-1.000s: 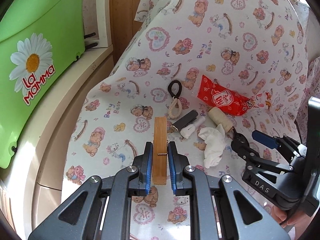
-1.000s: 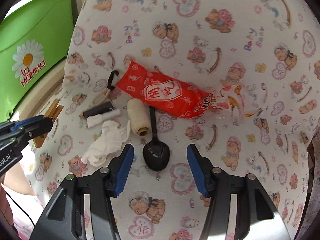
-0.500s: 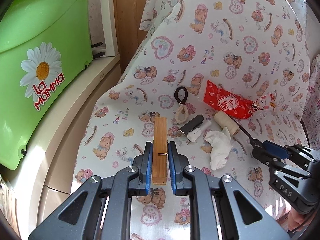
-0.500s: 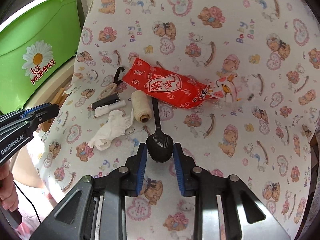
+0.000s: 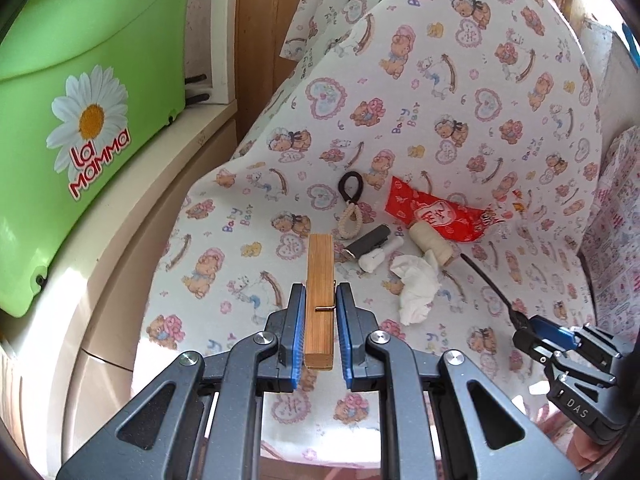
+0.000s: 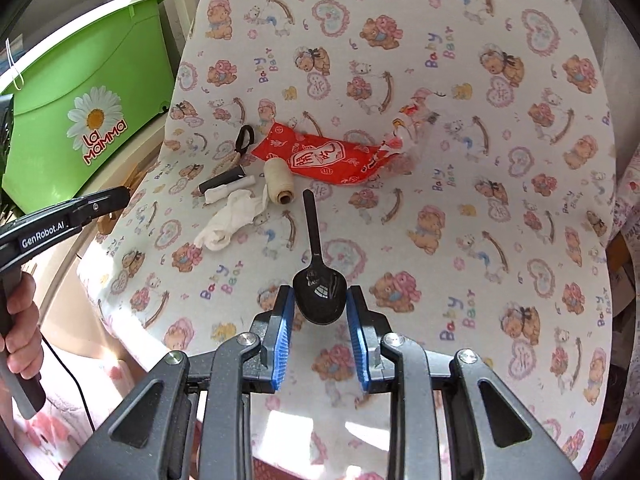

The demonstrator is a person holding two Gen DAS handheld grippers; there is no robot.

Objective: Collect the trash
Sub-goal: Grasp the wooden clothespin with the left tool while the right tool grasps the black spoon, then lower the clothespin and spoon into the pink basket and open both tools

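Note:
My left gripper (image 5: 320,300) is shut on a wooden clothespin (image 5: 319,260), which it holds above the bear-print cloth (image 5: 460,92). My right gripper (image 6: 320,300) is shut on the bowl of a black plastic spoon (image 6: 319,296); the handle points away towards the pile and is lifted off the cloth. On the cloth lie a red snack wrapper (image 6: 324,158), a crumpled white tissue (image 6: 232,220), a cream thread spool (image 6: 278,180), a black clip (image 6: 222,180), a white tube (image 6: 230,192) and hair ties (image 6: 244,140). The green bin (image 6: 80,92) stands to the left.
The green bin sits on a cream ledge (image 5: 132,208) beside the cloth-covered seat. A wooden panel (image 5: 260,40) rises behind it. A hand (image 6: 20,320) holds the left gripper's handle (image 6: 116,198) at the cloth's left edge. Patterned fabric (image 5: 612,240) lies to the right.
The right gripper has shut on the spoon's bowl, then drawn it back and up, away from the spool. The left gripper still holds the clothespin and has barely moved.

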